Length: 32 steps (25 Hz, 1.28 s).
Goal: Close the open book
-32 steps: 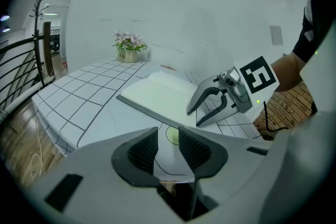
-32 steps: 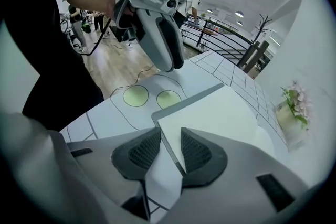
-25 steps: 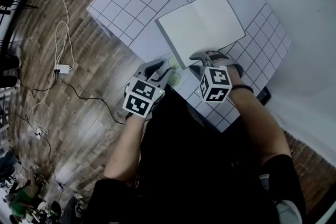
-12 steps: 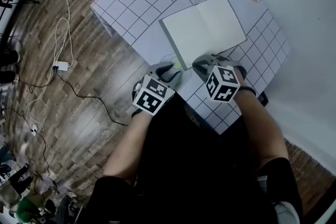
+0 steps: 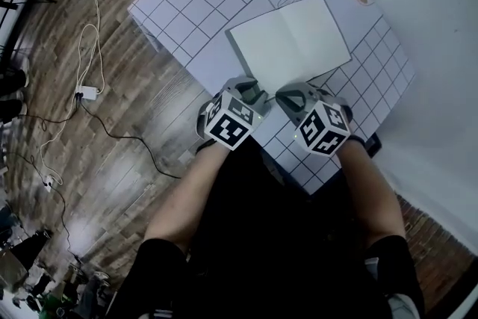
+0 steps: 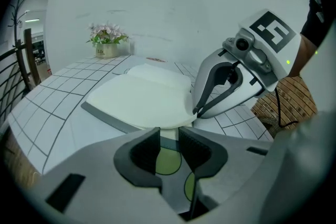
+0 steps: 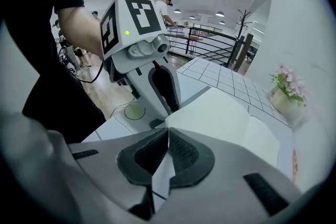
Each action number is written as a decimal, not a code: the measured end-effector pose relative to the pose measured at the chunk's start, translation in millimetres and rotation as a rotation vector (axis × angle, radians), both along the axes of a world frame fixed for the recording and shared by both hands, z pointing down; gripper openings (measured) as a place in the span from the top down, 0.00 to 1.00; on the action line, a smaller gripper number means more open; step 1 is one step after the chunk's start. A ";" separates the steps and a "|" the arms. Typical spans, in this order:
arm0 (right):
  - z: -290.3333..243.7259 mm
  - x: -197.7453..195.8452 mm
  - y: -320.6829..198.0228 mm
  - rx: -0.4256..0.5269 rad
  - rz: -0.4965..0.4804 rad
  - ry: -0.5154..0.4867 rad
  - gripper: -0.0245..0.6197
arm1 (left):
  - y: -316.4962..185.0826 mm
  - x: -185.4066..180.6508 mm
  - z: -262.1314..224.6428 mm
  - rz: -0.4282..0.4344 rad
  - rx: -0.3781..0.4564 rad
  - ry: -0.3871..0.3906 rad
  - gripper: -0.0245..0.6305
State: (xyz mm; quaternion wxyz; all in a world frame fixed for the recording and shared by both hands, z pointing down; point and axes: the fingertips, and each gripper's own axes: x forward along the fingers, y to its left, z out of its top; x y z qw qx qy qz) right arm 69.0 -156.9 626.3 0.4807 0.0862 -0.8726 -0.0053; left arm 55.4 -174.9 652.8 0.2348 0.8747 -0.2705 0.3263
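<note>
**Book open, one page pinched**

Book [image 5: 290, 37] lies open and flat on the gridded table [image 5: 187, 4]. The right gripper [image 7: 168, 131] has its jaws closed on the near edge of a white page. The left gripper [image 6: 169, 136] sits just beside it at the book's near edge. Its jaws are slightly apart and empty, above green circles [image 6: 167, 161] on the table.

Right claw [image 7: 168, 136] snapped shut, seemingly pinching book [image 5: 287, 37] page corner; left claw [image 6: 169, 136] slid closer to book's near edge.
</note>
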 end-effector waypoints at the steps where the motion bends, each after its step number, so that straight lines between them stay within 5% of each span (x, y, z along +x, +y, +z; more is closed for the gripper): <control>1: 0.6 0.3 0.2 0.002 0.007 -0.002 0.95 | -0.9 -0.3 -0.1 -0.002 -0.001 -0.001 0.80; 5: 11.2 2.0 5.1 0.021 0.002 0.037 0.82 | -1.5 1.4 -3.0 0.004 -0.002 0.011 0.80; 9: 15.7 1.6 -1.9 0.078 0.042 0.047 0.85 | -3.5 2.6 -4.7 0.009 -0.007 0.015 0.80; 11: 10.4 7.5 -6.6 0.111 0.094 0.020 0.93 | -0.4 5.2 -6.5 0.004 -0.009 0.026 0.80; 21: -63.8 41.3 -59.6 0.202 0.374 -0.130 0.94 | -16.3 -21.6 -58.0 -0.048 0.040 -0.013 0.80; 32: -83.0 123.0 -90.9 0.186 0.727 -0.276 0.94 | -15.6 -28.9 -80.0 -0.072 0.052 -0.030 0.80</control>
